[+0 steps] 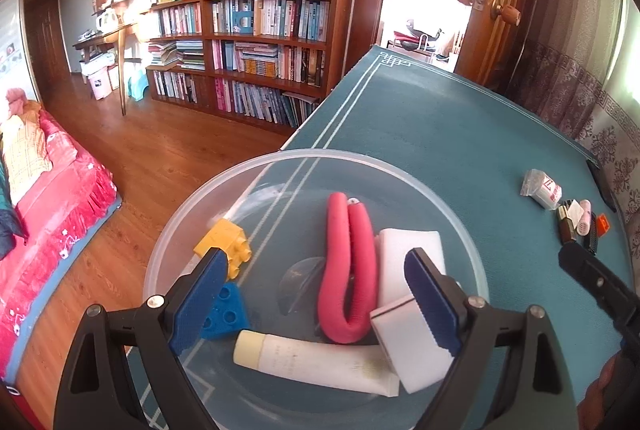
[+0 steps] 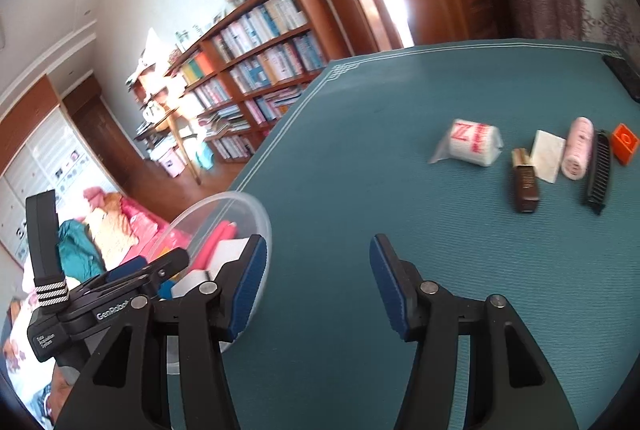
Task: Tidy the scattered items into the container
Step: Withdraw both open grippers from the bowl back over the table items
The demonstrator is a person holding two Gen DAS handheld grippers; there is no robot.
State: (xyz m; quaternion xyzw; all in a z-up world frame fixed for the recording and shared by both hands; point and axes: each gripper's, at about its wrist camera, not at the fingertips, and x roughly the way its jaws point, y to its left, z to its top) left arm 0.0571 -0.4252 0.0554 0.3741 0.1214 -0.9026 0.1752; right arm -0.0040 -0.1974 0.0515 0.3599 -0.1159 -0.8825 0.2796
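Clear plastic bowl (image 1: 460,230) is seen at the left edge of the bench (image 1: 440,118), which is covered by a teal mat with white border lines. Inside the bowl are held: a folded pink foam roller (image 1: 352,270), a white sponge block (image 1: 412,254), a second white block (image 1: 404,338) with a dark stripe, a white tube (image 1: 312,358) with a pale yellow cap, a yellow toy brick (image 1: 226,242) and a blue toy brick (image 1: 224,314). The tube lies across the near side, touching the second white block.

Left hand-held gripper (image 1: 316,306) is held over the bowl, jaws spread apart, nothing gripped; its blue pads (image 1: 200,306) flank the contents.

Right hand-held gripper (image 2: 318,290) is held above bare mat just to the right of the bowl (image 2: 224,206), jaws likewise apart and empty.

Remaining items are grouped near the right edge of the bench, well apart from the bowl: a white packet with red print (image 2: 474,142), a brown bottle (image 2: 525,186), a white flat pad (image 2: 547,156), a pink roller (image 2: 578,148), a black comb (image 2: 599,174) and a small orange block (image 2: 625,143). The pad is tucked between bottle and pink roller; the comb lies just beside the roller. The view is slightly blurred there.

A dark flat object (image 2: 624,76) lies at the far right corner. Bookshelves (image 1: 256,30) and a wooden floor (image 1: 160,158) are seen beyond the bench.
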